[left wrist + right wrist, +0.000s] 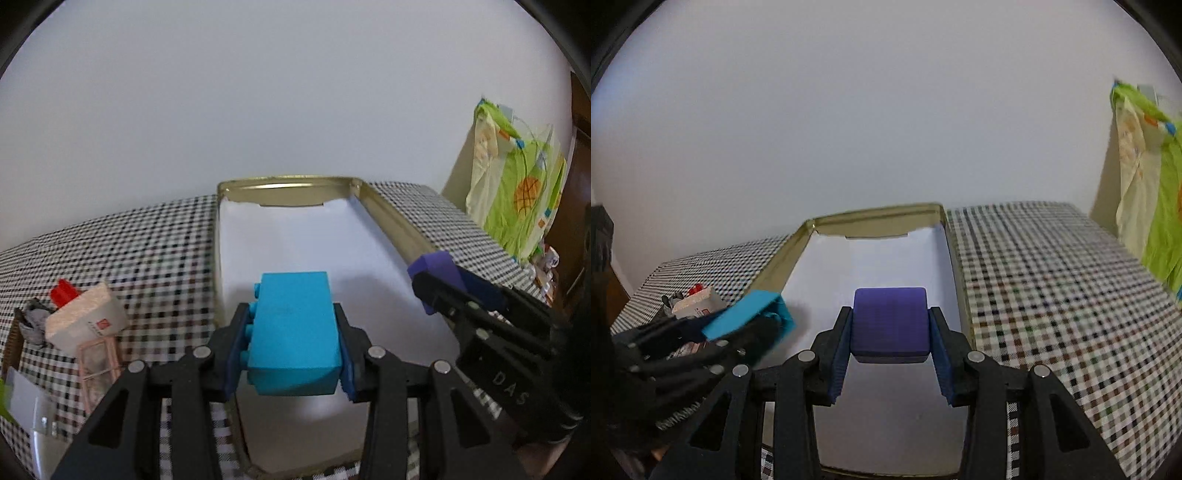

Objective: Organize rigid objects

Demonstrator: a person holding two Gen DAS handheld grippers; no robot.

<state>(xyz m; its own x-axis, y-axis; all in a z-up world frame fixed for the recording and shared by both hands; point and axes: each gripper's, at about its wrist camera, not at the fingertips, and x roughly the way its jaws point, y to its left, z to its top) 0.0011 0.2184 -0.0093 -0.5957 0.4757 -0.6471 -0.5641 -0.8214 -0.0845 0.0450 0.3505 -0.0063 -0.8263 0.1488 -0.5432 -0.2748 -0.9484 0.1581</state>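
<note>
1. Placement is judged to be the step in hand: both blocks are carried above the open tray (pixel 391 225), and each has yet to be set down on its white lining.

2. The cyan block (pixel 293 332) is clamped in the left hand-held gripper (pixel 291 350), its studs turned toward the left pad, and it is held over the near-left part of the tray. In the right wrist view the same block (pixel 738 319) is seen tilted, so it should be levelled before it is lowered.

3. The purple block (pixel 890 321) is clamped squarely between the pads of the right hand-held gripper (pixel 890 350) and is held over the middle of the tray, toward its right wall. From the left wrist view this block (pixel 430 264) is seen close to the gold rim, so that wall should be cleared on the way down.

4. The two blocks are best kept well apart while they are lowered, since the hand-held grippers converge over the same tray. The pads should be parted only once a block rests flat on the lining.

5. The tray is a shallow gold-rimmed tin lined with white sheet; nothing is seen lying in it, though its nearest part is hidden behind the grippers.

6. On the checked surface (pixel 1052 277) to the left, a small clutter is seen: a pale box (pixel 86 319) with a red piece (pixel 64 291) behind it. What holds them cannot be told.
</note>
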